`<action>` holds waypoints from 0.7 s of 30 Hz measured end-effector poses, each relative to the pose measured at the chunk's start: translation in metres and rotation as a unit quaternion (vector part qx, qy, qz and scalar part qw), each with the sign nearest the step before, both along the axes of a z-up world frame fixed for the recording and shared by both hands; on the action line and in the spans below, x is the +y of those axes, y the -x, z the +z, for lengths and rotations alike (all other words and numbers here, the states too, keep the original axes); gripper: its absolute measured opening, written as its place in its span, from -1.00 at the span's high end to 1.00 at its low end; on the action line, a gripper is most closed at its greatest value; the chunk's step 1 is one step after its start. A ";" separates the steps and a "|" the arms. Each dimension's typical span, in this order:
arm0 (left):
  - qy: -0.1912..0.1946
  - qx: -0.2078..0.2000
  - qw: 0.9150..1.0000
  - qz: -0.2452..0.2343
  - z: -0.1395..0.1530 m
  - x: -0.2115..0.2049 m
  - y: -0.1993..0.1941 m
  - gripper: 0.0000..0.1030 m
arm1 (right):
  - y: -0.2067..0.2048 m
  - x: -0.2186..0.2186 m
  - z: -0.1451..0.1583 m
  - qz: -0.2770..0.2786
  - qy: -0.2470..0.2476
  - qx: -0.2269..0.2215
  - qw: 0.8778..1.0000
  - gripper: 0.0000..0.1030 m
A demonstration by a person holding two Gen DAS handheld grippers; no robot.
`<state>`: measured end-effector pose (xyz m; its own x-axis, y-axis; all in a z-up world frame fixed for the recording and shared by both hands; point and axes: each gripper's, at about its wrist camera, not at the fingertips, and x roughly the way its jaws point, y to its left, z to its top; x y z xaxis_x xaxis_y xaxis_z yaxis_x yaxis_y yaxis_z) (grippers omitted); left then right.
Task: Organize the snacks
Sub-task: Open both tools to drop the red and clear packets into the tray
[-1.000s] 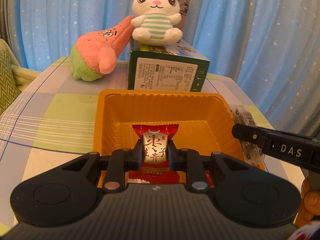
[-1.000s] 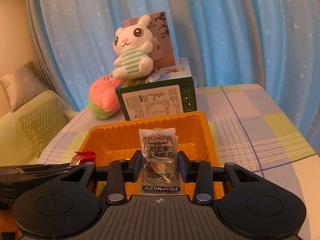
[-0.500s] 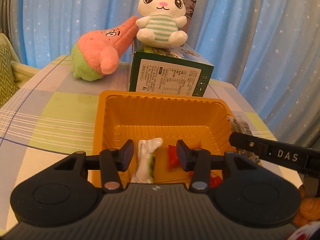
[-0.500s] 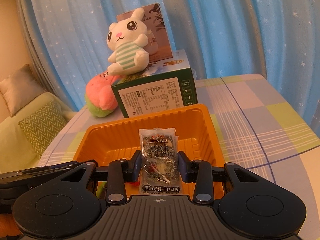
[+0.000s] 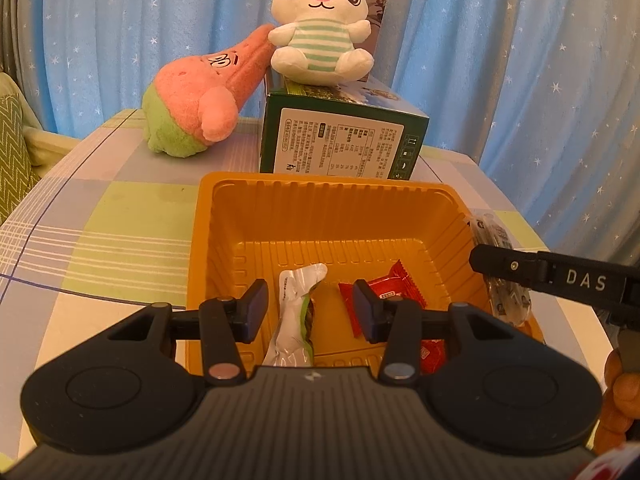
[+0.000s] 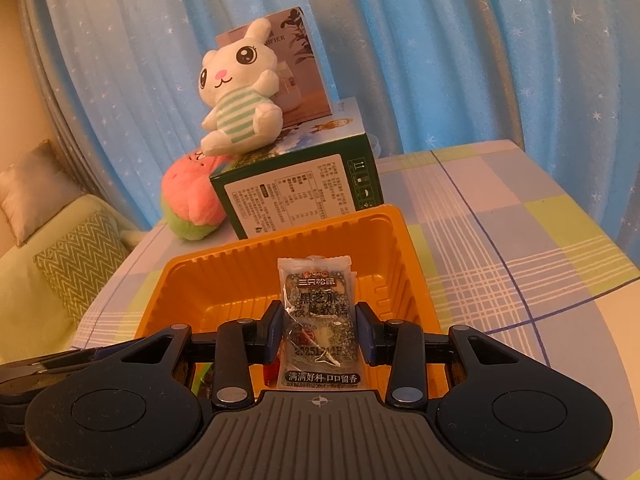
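Observation:
An orange plastic tray (image 5: 328, 200) stands on the checked tablecloth; it also shows in the right wrist view (image 6: 248, 264). My left gripper (image 5: 310, 312) is open over the tray's near end. Below it in the tray lie a white-and-green snack packet (image 5: 298, 312) and a red snack packet (image 5: 394, 290). My right gripper (image 6: 318, 330) is shut on a clear black sesame snack packet (image 6: 316, 320), held upright over the tray's near right part. The right gripper's finger (image 5: 520, 270) with that packet (image 5: 504, 292) shows at the tray's right rim in the left wrist view.
A green carton (image 5: 340, 140) stands just behind the tray with a white plush bunny (image 5: 320, 28) on top and a picture box behind it. A pink-and-green plush (image 5: 200, 108) lies to its left. A sofa with a cushion (image 6: 76, 256) is left of the table.
My left gripper opened and let go of the red packet, which now lies in the tray. The left gripper has drawn up and back a little. The right gripper keeps its packet and moved over the tray.

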<state>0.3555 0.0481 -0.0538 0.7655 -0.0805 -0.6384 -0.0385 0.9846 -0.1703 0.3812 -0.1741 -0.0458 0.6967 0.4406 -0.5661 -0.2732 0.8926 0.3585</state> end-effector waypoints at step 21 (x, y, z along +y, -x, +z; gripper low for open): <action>-0.001 0.003 1.000 -0.002 -0.001 -0.002 0.001 0.17 | -0.001 -0.008 0.002 -0.011 -0.012 -0.014 1.000 -0.36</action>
